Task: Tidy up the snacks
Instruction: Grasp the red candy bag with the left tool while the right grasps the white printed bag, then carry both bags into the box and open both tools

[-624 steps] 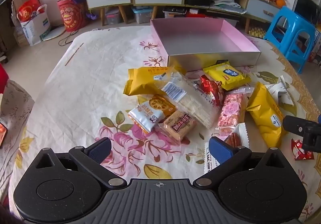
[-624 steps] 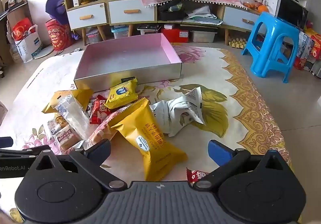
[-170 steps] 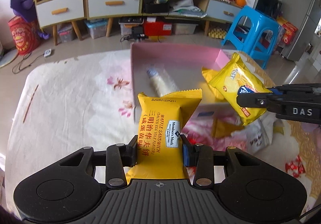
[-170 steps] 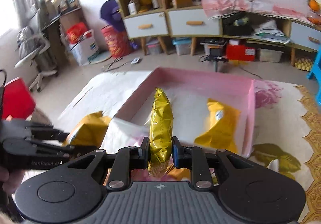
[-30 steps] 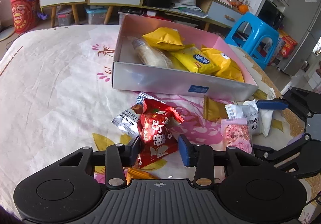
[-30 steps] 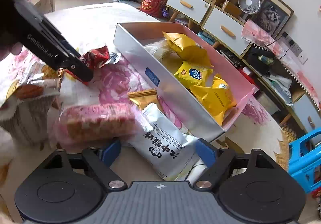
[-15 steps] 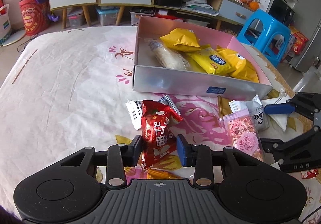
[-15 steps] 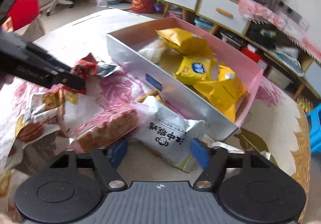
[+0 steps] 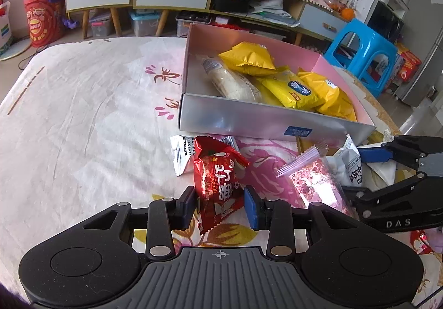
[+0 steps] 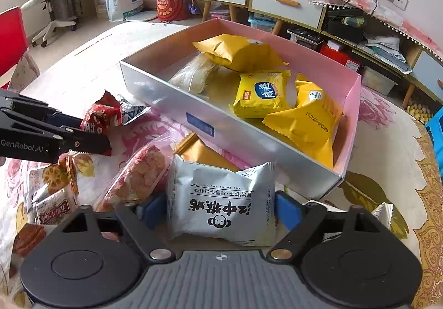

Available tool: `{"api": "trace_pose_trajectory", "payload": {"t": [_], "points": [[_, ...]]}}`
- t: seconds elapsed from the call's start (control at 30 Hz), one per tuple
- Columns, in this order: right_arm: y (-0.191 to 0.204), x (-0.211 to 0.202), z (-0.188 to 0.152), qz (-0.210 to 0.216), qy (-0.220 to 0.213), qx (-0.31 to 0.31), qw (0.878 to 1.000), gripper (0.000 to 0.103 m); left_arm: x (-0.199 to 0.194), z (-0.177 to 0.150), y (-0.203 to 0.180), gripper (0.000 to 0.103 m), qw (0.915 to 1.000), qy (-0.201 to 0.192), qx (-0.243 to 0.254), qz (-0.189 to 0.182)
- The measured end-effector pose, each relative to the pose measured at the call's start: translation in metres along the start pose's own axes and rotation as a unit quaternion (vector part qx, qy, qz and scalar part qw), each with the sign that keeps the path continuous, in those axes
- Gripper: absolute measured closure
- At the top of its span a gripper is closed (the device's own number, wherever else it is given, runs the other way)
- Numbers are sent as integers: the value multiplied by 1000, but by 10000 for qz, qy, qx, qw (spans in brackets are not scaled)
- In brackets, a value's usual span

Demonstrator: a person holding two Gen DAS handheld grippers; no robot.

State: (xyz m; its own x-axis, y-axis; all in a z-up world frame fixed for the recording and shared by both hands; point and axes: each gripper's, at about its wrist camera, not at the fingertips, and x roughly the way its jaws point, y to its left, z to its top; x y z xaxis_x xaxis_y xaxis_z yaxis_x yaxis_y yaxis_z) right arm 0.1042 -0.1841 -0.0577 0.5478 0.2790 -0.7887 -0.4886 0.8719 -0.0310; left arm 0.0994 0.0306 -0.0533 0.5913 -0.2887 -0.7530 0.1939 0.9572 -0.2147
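Snacks sit partly in the shallow pink-lined silver cardboard box (image 9: pixel 265 120), partly loose on the floral-cloth counter (image 9: pixel 83 115) in front of it. Inside the box: a plain yellow foil pouch (image 10: pixel 235 51) at the back, a clear-wrapped pale cracker roll (image 10: pixel 193 73) beside it, a yellow packet with a blue label (image 10: pixel 260 95) in the middle, and a yellow waffle-sandwich pouch (image 10: pixel 307 115) leaning against the right wall.

Your left hand-held gripper (image 9: pixel 220 203) is clamped on the red foil snack packet (image 9: pixel 218 184); both blue pads press its sides, and it stands upright, just in front of the box's near wall. A small silver-white chocolate wrapper (image 9: pixel 182 154) lies behind it on the cloth.

Your right hand-held gripper (image 10: pixel 221 212) straddles the silver-grey biscuit pack with black print (image 10: pixel 221 201). The right pad touches the pack's edge; the left pad sits at the other edge, contact unclear, so I can't tell if it's gripped. The pack lies near the box's front corner, over a gold foil wrapper (image 10: pixel 199 151). Just left of it lies a clear bag of pink-red crisps (image 10: pixel 138 176), and further left, small lotus-root print packets (image 10: pixel 52 187).
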Motion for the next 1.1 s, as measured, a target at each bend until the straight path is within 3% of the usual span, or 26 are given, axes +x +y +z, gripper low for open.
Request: {"api": "trace_pose_trajectory", "payload": {"t": [0.1, 0.23, 0.67, 1.1], "points": [[-1, -4, 0, -29, -25, 23, 10000, 44, -1, 1, 2, 76, 10000, 6, -58, -33], [-1, -11, -1, -32, -63, -10, 10000, 45, -6, 4, 2, 81, 9998, -27, -136, -110], [-18, -37, 6, -184, -265, 474, 9984, 45, -29, 11, -2, 82, 9993, -276, -171, -202], [-26, -51, 36, -143, -840, 1014, 9912, 45, -42, 43, -12, 82, 9972, -681, -204, -240]]}}
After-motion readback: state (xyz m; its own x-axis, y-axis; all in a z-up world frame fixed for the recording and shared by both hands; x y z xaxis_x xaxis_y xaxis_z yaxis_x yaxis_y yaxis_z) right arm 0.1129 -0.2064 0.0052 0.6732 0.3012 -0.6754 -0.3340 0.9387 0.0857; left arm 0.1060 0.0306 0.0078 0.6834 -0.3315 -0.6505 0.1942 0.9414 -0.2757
